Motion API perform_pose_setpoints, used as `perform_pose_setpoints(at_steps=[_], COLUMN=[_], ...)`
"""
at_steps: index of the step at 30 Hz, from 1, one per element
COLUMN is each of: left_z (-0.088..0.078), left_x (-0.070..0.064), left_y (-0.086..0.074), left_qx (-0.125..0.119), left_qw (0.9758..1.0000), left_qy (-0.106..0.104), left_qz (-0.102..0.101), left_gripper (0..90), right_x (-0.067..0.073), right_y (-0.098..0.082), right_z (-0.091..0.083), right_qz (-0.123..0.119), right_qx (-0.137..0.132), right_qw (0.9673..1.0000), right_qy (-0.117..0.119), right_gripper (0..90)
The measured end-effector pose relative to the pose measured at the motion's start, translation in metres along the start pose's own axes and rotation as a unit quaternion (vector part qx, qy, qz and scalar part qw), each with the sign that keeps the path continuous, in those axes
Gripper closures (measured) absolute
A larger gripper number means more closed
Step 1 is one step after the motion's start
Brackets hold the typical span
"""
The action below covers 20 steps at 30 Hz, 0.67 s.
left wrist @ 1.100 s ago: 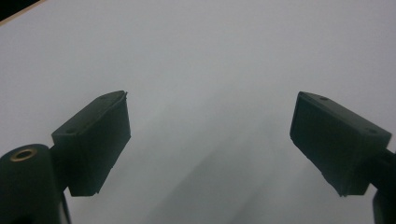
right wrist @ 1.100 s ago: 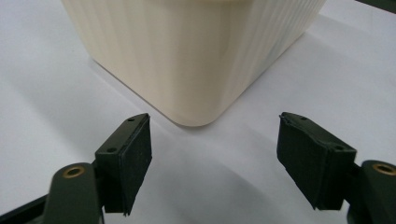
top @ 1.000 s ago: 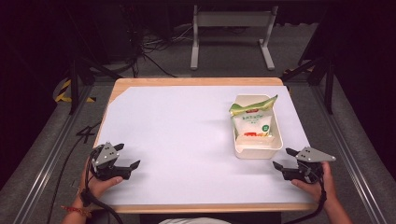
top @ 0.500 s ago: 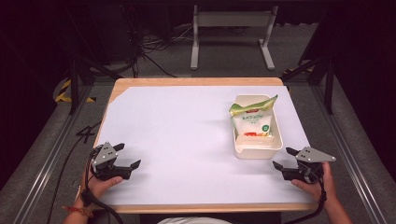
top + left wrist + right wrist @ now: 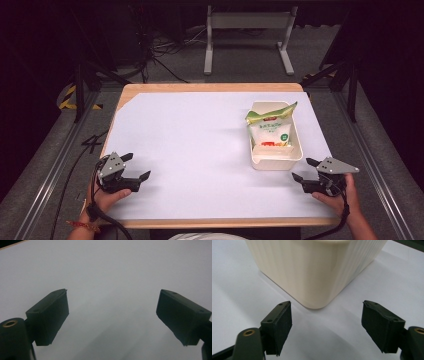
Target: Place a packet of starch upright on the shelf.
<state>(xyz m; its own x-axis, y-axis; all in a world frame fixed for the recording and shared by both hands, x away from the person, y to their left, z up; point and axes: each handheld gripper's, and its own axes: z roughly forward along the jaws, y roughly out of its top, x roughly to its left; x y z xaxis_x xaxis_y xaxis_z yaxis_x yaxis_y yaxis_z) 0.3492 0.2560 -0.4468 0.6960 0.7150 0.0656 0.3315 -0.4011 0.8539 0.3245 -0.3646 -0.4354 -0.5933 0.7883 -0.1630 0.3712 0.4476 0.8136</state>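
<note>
No movement is seen since the earlier frames. Left gripper (image 5: 135, 166) is held at the near left of the table (image 5: 200, 87), jaws spread, nothing between. Right gripper (image 5: 304, 170) is held just beside the cream bin (image 5: 276, 161), jaws spread. Snack bag (image 5: 270, 131) is seated inside the bin.

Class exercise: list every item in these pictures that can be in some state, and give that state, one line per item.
Left tool: open, empty, low over the white sheet.
Right tool: open, empty, pointing at the bin's near corner.
Cream bin: upright, holding the bag.
Snack bag: sealed, leaning in the bin.
</note>
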Motion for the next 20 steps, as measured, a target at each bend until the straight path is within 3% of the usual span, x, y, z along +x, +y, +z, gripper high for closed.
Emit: perform_pose_setpoints(at_steps=[20], left_z=[0.0034], left_x=[0.0005], left_y=[0.0023], left_qx=[0.005], left_qw=[1.0], left_qy=[-0.001], left_qz=[0.004], left_gripper=[11.7], right_x=[-0.0029], right_y=[-0.0018], right_z=[-0.0002], right_qz=[0.007], right_qx=[0.0], right_qw=[1.0], right_qy=[0.001], right_gripper=[23.7])
